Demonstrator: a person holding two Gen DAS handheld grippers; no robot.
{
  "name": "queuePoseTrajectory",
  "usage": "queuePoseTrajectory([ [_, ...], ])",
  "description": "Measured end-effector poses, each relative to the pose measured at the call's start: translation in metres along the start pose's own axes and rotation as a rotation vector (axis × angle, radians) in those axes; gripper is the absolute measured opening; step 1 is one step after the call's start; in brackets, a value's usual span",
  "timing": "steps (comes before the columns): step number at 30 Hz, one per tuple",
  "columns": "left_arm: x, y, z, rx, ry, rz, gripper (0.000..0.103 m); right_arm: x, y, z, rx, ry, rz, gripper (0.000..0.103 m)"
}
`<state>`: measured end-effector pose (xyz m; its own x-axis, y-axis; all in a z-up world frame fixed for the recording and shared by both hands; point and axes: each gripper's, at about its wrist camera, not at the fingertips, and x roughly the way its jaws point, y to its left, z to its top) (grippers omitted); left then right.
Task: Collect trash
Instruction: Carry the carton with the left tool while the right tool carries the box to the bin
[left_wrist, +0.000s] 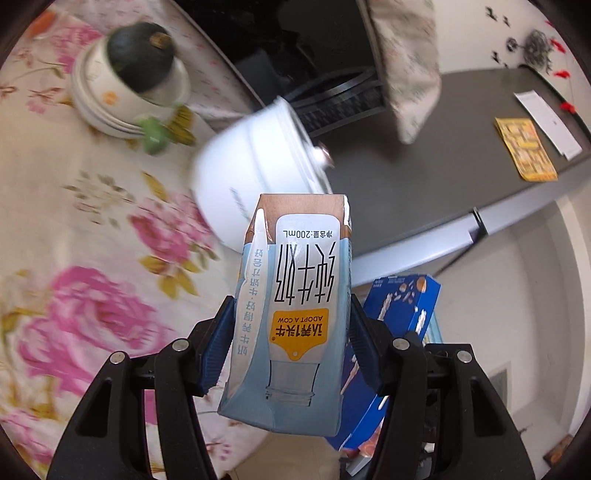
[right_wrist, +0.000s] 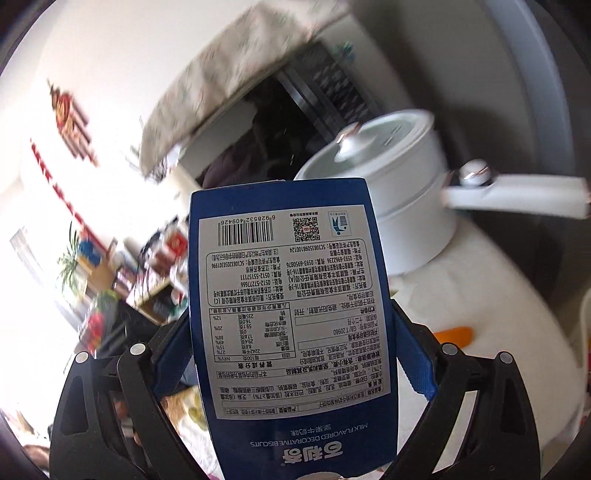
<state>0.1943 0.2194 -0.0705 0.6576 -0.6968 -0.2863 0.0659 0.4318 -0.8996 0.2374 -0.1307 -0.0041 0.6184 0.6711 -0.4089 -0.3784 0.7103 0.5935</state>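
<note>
The left gripper (left_wrist: 291, 325) is closed part-way on a small milk carton (left_wrist: 295, 295), its blue pads pressed against the carton's two sides. The carton stands up between the fingers with its print upside down toward the camera. Just beyond the carton's far end sits a white pot (left_wrist: 255, 166) on a floral-clothed surface (left_wrist: 92, 277). Further off to the gripper's left, a dark squash (left_wrist: 142, 50) rests in a stack of bowls (left_wrist: 110, 99). To the gripper's right, close by and lower, the blue biscuit box (left_wrist: 399, 317) shows past the carton.

The right gripper (right_wrist: 291, 343) is clamped on that biscuit box (right_wrist: 291, 295), pads against its long edges, the white label panel facing the camera and reading upside down. Only this view shows the pot's lid (right_wrist: 369, 147) and long handle (right_wrist: 517, 195); the pot (right_wrist: 399, 206) lies ahead and to the right of the gripper. An orange object (right_wrist: 454, 334) lies on the surface just right of the gripper. Cluttered shelves (right_wrist: 122, 273) blur off to its left.
</note>
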Motion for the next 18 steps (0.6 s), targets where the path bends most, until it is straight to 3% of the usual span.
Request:
queuePoseTrajectory([
  [9,0.064,-0.063,-0.040,0.060,0.088,-0.068,0.058,-0.098,-0.080,0.023,0.099,-0.198,-0.171,0.090],
  [14,0.113,-0.087,-0.071,0.063,0.180,-0.095,0.058,-0.153,-0.163,0.024,0.276,-0.289,-0.329,0.090],
  [18,0.153,-0.105,-0.095,0.076,0.251,-0.096,0.058,-0.182,-0.202,0.025,0.344,-0.327,-0.465,0.091],
])
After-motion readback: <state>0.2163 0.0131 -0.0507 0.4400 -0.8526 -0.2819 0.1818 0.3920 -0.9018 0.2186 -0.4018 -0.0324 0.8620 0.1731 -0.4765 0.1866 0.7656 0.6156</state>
